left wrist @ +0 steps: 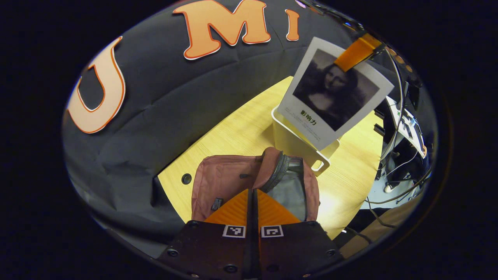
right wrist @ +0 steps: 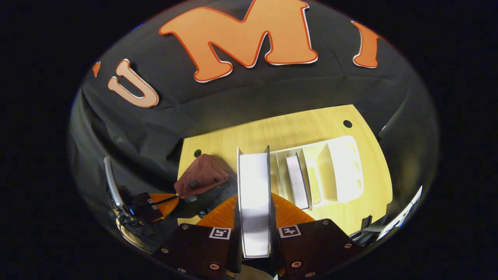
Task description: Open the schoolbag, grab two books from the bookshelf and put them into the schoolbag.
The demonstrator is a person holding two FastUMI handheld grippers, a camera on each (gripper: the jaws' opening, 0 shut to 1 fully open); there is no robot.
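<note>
The right tool (right wrist: 255, 217) clamps a book (right wrist: 254, 202) by its edges, lifted above the tabletop (left wrist: 241, 132); the left tool (left wrist: 253, 202), fingers together and holding nothing, hovers over the open schoolbag (left wrist: 225, 179); another book (right wrist: 297, 181) stands in the bookshelf (right wrist: 342, 171).

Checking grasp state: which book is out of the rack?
The book clamped between the right gripper fingers; the other book stands in the white bookshelf.
</note>
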